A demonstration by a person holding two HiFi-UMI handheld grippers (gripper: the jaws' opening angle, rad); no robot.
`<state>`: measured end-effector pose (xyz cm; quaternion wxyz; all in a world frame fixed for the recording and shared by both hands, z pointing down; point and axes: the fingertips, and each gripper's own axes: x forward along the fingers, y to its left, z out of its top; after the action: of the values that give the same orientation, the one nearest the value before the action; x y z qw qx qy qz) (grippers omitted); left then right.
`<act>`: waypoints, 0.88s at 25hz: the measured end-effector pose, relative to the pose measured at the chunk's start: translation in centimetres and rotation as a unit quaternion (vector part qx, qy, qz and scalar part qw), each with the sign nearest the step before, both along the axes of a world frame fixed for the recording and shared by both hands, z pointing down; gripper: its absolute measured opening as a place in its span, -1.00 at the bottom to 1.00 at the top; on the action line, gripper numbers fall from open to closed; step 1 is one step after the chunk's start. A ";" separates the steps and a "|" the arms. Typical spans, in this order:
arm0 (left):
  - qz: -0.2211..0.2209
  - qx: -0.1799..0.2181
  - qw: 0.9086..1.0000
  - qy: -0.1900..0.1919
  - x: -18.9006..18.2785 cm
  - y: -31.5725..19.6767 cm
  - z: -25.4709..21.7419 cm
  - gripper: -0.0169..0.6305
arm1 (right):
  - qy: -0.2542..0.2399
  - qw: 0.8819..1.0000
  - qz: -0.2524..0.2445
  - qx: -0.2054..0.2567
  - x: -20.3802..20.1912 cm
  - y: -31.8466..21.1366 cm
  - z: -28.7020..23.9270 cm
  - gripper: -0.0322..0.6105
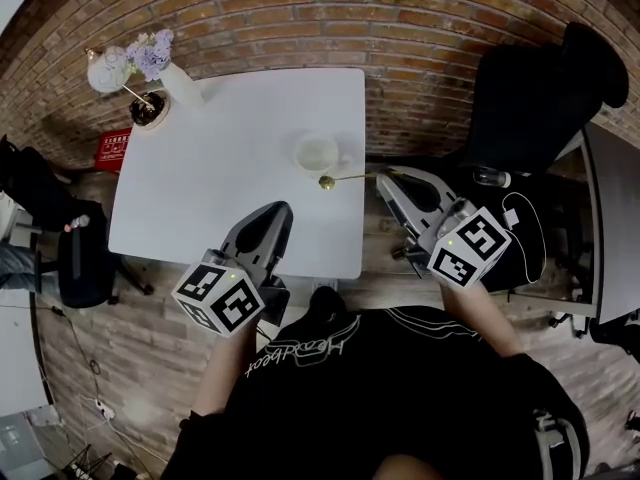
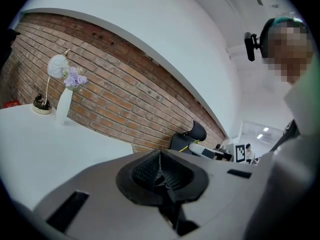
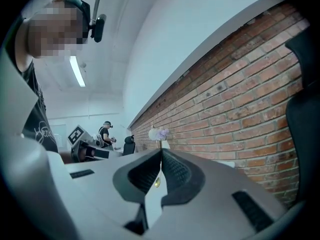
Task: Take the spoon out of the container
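A white cup point(image 1: 318, 153) stands near the right edge of the white table point(image 1: 200, 188). The thin gold spoon point(image 1: 340, 179) is outside the cup and roughly level, its bowl just in front of the cup and its handle running right past the table edge. My right gripper point(image 1: 383, 176) is shut on the handle's end. In the right gripper view the spoon point(image 3: 156, 182) shows as a thin gold line between the closed jaws point(image 3: 161, 153). My left gripper point(image 1: 275, 213) hovers over the table's front part, shut and empty, its jaws meeting point(image 2: 160, 154).
A white vase of purple flowers point(image 1: 165, 68) and a small lamp point(image 1: 108, 70) stand at the table's far left corner. A black office chair point(image 1: 540, 88) and a desk point(image 1: 610, 218) are to the right. A black bag point(image 1: 85, 263) lies on the floor at left.
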<state>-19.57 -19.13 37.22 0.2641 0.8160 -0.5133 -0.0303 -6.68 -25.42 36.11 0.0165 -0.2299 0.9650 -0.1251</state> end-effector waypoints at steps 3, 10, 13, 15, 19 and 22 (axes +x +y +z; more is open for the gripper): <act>0.000 0.003 1.000 -0.003 -0.1 -0.1 -0.3 -0.92 | 0.004 1.000 0.002 0.002 0.1 0.0 -0.1 -0.90; -0.006 0.003 1.000 -0.007 -0.8 -0.3 -0.3 -0.92 | 0.008 1.000 0.004 -0.002 0.1 -0.1 0.1 -0.90; -0.007 0.002 1.000 -0.008 -1.1 -0.5 -0.1 -0.92 | 0.010 1.000 0.003 -0.003 -0.1 -0.1 0.2 -0.90; -0.007 0.000 1.000 -0.008 -1.0 -0.6 0.0 -0.92 | 0.011 1.000 0.003 -0.004 -0.1 -0.2 0.3 -0.90; -0.001 -0.004 1.000 -0.010 -0.7 -0.7 0.3 -0.92 | 0.011 1.000 0.003 -0.006 -0.1 -0.3 0.7 -0.90; 0.001 -0.007 1.000 -0.010 -0.6 -0.8 0.6 -0.92 | 0.011 1.000 0.005 -0.008 -0.1 -0.4 0.9 -0.90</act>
<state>-20.21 -19.96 37.82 0.2642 0.8152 -0.5150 -0.0179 -6.79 -25.78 37.04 0.0046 -0.2362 0.9629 -0.1306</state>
